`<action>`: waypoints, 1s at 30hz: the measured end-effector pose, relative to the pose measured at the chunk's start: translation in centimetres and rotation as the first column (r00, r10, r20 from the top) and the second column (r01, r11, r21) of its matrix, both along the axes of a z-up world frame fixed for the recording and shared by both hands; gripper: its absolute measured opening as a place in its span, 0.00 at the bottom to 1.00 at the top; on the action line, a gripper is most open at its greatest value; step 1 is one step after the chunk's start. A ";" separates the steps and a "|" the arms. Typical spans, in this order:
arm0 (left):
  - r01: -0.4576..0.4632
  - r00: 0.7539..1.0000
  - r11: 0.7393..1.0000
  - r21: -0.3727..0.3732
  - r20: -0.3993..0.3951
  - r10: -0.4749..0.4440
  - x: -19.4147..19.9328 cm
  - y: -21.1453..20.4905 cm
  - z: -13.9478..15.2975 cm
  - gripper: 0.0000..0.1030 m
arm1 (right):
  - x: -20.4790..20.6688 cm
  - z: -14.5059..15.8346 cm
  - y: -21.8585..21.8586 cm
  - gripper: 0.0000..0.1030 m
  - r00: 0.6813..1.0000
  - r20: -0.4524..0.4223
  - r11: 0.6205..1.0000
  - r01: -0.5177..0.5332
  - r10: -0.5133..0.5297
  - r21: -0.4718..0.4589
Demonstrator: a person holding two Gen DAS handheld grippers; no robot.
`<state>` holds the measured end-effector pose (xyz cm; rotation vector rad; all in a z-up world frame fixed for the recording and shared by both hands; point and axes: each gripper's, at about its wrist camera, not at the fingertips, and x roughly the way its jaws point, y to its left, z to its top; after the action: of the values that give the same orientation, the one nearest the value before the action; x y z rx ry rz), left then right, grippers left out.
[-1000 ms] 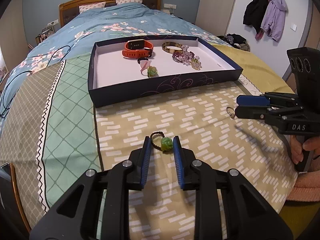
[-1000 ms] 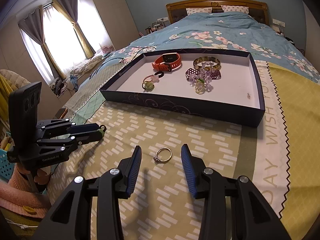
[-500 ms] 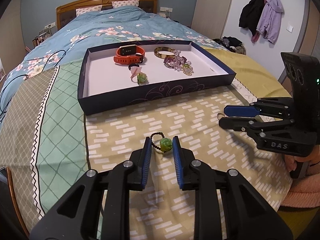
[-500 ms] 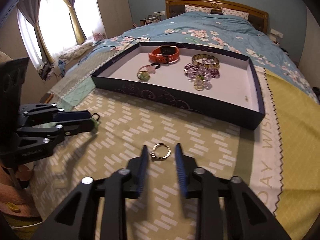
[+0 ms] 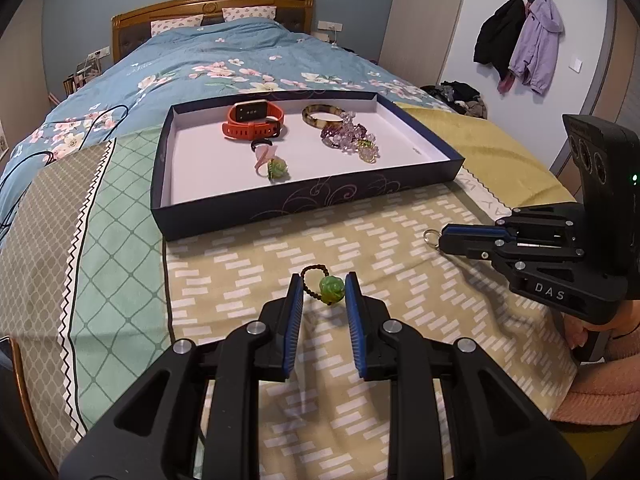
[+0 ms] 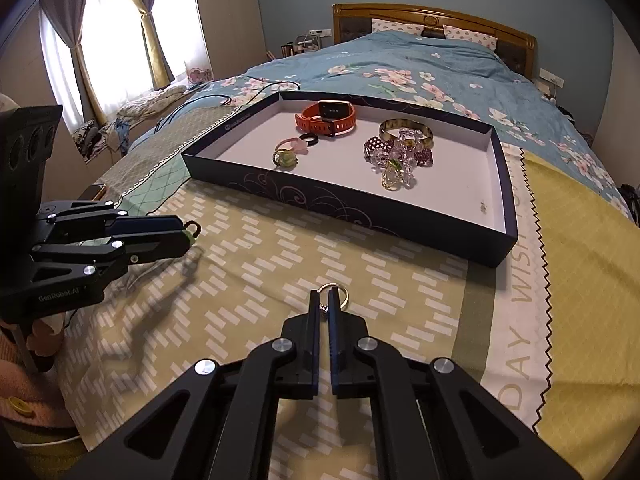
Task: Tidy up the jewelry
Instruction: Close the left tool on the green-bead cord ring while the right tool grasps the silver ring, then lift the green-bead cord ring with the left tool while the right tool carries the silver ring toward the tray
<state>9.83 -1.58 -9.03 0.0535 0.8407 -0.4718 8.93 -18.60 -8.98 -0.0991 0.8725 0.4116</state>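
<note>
**Ring pinched on the right, green bead between my left fingers**

My right gripper (image 6: 324,298) has just closed: its fingers now stand almost together and pinch the near edge of the silver ring (image 6: 334,294). The hoop of the ring pokes out beyond the fingertips, away from me toward the tray (image 6: 352,216), and it looks raised on edge where a second ago it lay flat on the bedspread (image 6: 248,264) between fingers held wide apart. The small setting on the ring is tucked between the pads and hard to make out.

My left gripper (image 5: 320,296) is narrowly open around the green bead bracelet (image 5: 331,290). The bead sits close to the right-hand finger, and the dark beaded loop arcs from it toward the left one, so its long axis runs across the gap. I cannot tell whether the pads actually press on it. It lies on the bedspread in front of the tray, and this gripper's opening matches a second ago.

Inside the tray lie an orange watch (image 5: 254,122), a tortoiseshell bangle (image 5: 326,116), a heap of purple crystal beads (image 5: 348,140), and a pink and green ring (image 5: 272,164). The crystal pile is tangled; its separate pieces cannot be told apart.
</note>
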 end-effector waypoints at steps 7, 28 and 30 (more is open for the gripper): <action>0.001 1.000 1.000 0.001 -0.002 -0.001 0.1 -0.3 0.0 0.21 | 0.3 -0.1 -0.8 0.22 0.999 -0.015 0.999 0.045 -0.044 0.027; 0.012 1.000 1.000 -0.017 0.024 -0.012 0.1 -0.7 0.7 0.21 | -0.3 1.2 -0.8 0.03 0.999 0.049 0.998 0.002 -0.005 0.063; 0.010 0.999 1.000 -0.020 0.031 -0.009 0.1 -0.7 1.1 0.21 | -0.5 1.8 -0.9 0.03 0.998 0.068 0.996 -0.002 -0.004 0.085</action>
<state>9.91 -2.26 -7.98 0.0457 0.8057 -0.4873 8.47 -19.52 -7.21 -0.0340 0.7864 0.4414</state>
